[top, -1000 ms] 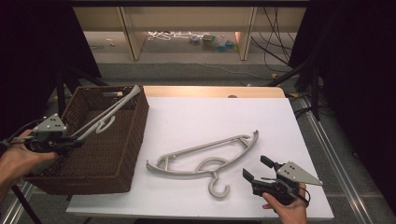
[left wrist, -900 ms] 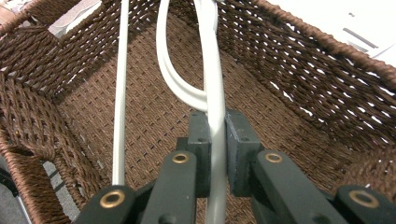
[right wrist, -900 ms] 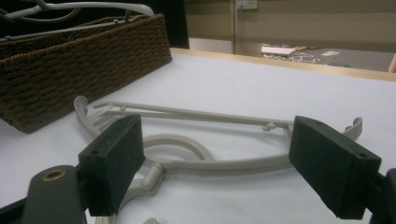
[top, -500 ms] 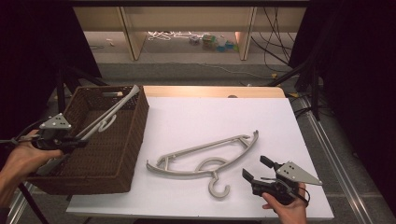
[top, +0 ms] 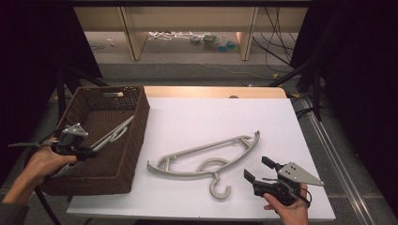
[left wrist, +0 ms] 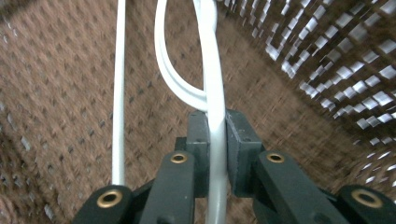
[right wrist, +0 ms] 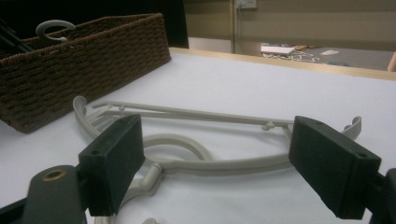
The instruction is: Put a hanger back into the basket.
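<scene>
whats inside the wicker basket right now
A pale hanger slants inside the basket, clamped between the left gripper fingers. Only woven floor shows around it. The basket's near wall hides the near bottom.

Two hangers, one in the basket point(top: 123, 165), one on the table point(top: 211, 117).

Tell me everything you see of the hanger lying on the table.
The hanger looks like pale grey plastic: two curved arms, a straight crossbar, an inner loop and an open hook pointing toward the person. It lies flat on the white table, right of the basket, untouched, just ahead of the open right gripper.
</scene>
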Demonstrator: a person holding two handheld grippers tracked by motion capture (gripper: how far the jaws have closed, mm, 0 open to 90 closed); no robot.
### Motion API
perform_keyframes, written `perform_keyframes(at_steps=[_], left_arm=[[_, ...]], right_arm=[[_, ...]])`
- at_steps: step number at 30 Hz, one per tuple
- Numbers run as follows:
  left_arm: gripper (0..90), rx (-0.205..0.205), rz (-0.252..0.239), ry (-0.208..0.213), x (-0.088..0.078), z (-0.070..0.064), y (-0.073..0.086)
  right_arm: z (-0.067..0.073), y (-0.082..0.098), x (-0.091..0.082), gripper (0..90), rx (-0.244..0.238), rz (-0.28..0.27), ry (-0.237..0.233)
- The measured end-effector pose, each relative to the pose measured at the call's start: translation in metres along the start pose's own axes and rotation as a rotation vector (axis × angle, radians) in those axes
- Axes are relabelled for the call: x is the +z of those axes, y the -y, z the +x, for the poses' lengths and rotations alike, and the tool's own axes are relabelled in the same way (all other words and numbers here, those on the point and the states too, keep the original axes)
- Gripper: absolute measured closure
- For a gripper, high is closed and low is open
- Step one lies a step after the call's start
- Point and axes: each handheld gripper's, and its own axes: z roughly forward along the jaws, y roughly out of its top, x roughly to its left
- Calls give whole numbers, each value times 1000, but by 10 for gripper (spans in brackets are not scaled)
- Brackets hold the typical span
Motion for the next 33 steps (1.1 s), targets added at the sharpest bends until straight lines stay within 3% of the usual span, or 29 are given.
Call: perform_keyframes(at_steps=[1, 2, 3, 5, 7, 8, 9, 10, 11, 14, 16, 19, 21, 23, 26, 28, 30, 33], left_arm=[[737, -9, -2, 8, 1, 0, 0], [737, -16, -8, 23, 0, -1, -1], [703, -24, -27, 7, -1, -2, -2], [658, 5, -29, -15, -7, -4, -4], [607, -13, -70, -30, -12, -6, -6], [520, -13, -69, -36, -17, -6, -7], [481, -65, -144, -79, -22, -12, -11], [446, -65, -144, -79, -22, -12, -11], [414, -83, -191, -92, -25, -16, -12], [356, -85, -274, -74, -36, -31, -17], [338, -125, -350, -66, -35, -44, -21], [321, -92, -423, -61, -37, -64, -28], [308, -99, -447, -55, -39, -75, -32], [304, -117, -522, -35, -38, -90, -37], [292, -119, -594, -7, -35, -108, -42], [287, -117, -644, 4, -34, -120, -45], [279, -116, -687, 37, -32, -129, -47], [260, -124, -757, 51, -29, -138, -50]], right_arm=[[0, 1, 2, 189, -1, -32, -14], [0, 1, 2, 189, -1, -32, -14], [0, 1, 2, 189, -2, -30, -12], [0, 1, 1, 189, -1, -21, -15], [0, 1, 2, 189, -1, -33, -11], [0, 0, 1, 189, -3, -20, -13], [0, 1, 1, 189, 0, -24, -11], [0, 1, 1, 189, 0, -24, -11], [0, 0, 0, 189, -7, -23, 0], [-1, 1, 2, 188, -2, -36, -11], [0, 1, 2, 188, -2, -36, -11], [1, -1, -1, 188, -4, -18, 1], [0, 0, -1, 188, -12, -15, 2], [0, -1, 0, 188, -6, -21, -7], [0, -1, -1, 186, -8, -20, -6], [0, 0, 0, 182, -3, -48, -9], [1, -2, -2, 180, -5, -24, 3], [0, -2, -2, 171, -10, -27, 2]])
